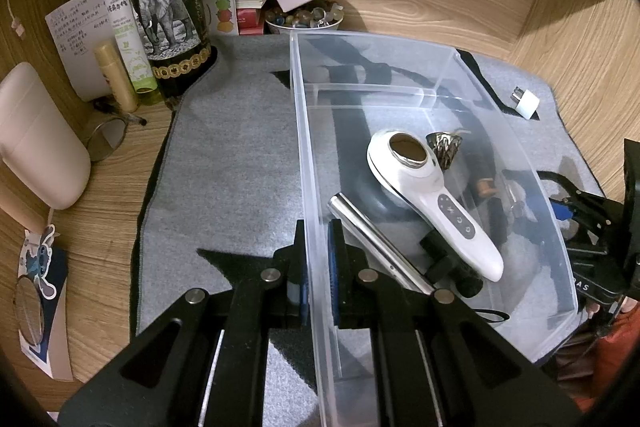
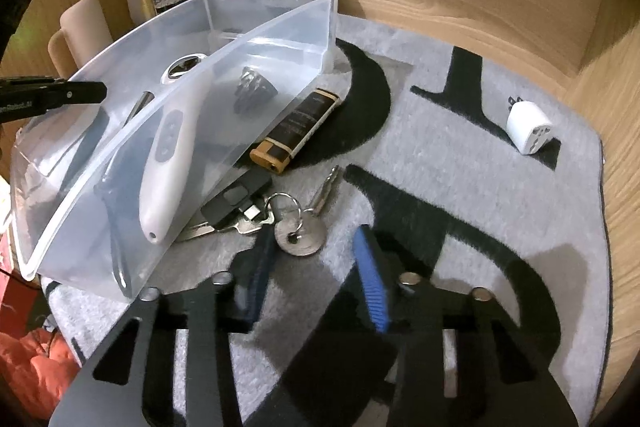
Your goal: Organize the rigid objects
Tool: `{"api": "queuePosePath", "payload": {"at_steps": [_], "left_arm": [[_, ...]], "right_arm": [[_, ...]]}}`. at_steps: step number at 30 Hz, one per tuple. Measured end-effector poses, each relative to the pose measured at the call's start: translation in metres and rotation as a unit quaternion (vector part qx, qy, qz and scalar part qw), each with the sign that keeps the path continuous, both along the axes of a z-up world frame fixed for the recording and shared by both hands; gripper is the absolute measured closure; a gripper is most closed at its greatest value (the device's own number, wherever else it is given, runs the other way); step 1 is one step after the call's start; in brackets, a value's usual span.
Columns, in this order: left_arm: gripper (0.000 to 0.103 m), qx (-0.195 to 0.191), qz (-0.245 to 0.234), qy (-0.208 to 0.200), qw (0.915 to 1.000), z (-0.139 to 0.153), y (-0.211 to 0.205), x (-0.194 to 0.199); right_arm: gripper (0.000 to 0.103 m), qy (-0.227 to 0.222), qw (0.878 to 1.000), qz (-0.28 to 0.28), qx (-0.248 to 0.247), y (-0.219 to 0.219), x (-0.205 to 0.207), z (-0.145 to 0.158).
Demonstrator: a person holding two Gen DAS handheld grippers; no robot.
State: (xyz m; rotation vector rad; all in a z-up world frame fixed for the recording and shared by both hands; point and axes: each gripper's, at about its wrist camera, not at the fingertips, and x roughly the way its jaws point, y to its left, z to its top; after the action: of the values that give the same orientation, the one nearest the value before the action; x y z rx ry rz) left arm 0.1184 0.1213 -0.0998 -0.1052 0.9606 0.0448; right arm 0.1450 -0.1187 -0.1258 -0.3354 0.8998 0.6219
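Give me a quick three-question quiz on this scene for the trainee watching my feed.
1. True or false: the left tool is clamped on a wall of the clear bin.
2. Which of these lies on the mat outside the bin? A) the white handheld device B) the key bunch C) the silver tube
3. Short answer: what colour is the plug adapter lying alone on the mat?

Key: 1 true; 2 B; 3 white.
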Motion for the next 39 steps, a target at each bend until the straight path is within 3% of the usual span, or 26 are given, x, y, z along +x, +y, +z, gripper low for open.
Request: {"api": "queuePosePath", "payload": {"at_steps": [1, 18, 20, 21, 25, 32, 35, 37, 39], "left_arm": [[0.095, 0.001, 0.000, 0.000, 1.0000, 0.000, 0.000, 0.000], [0.095, -0.001, 0.000, 0.000, 1.0000, 0.000, -0.001, 0.000], [0.095, -0.002, 0.001, 0.000, 1.0000, 0.000, -0.001, 0.000], [0.095, -0.002, 0.000, 0.000, 1.0000, 0.000, -0.001, 0.000], [0.095, -0.002, 0.001, 0.000, 1.0000, 0.000, -0.001, 0.000], [0.095, -0.002, 0.000, -0.001, 1.0000, 0.000, -0.001, 0.000], [0.095, -0.003, 0.000, -0.001, 1.0000, 0.000, -0.002, 0.000], [0.095, -0.003, 0.000, -0.002, 1.0000, 0.002, -0.003, 0.000], [0.095, -0.003, 0.000, -0.002, 1.0000, 0.002, -0.003, -0.001]], "right_arm": [[0.081, -0.002, 1.000, 0.000, -0.001, 0.001, 0.002, 0.000], [0.082, -0.041, 0.998, -0.036, 0.022, -0.013, 0.003, 0.026], [0.098, -0.042, 0.998, -0.037, 0.026, -0.014, 0.004, 0.032], [0.099, -0.043, 0.998, -0.038, 0.029, -0.015, 0.004, 0.035], [0.099, -0.053, 0.997, -0.039, 0.034, -0.017, 0.001, 0.043], [0.098, -0.031, 0.998, -0.050, 0.026, -0.021, 0.005, 0.040], [0.088, -0.020, 0.998, -0.055, 0.015, -0.023, 0.006, 0.033], [0.070, -0.014, 0.998, -0.059, 0.010, -0.024, 0.006, 0.027], [0.064, -0.010, 0.998, -0.061, 0.008, -0.024, 0.007, 0.023]]}}
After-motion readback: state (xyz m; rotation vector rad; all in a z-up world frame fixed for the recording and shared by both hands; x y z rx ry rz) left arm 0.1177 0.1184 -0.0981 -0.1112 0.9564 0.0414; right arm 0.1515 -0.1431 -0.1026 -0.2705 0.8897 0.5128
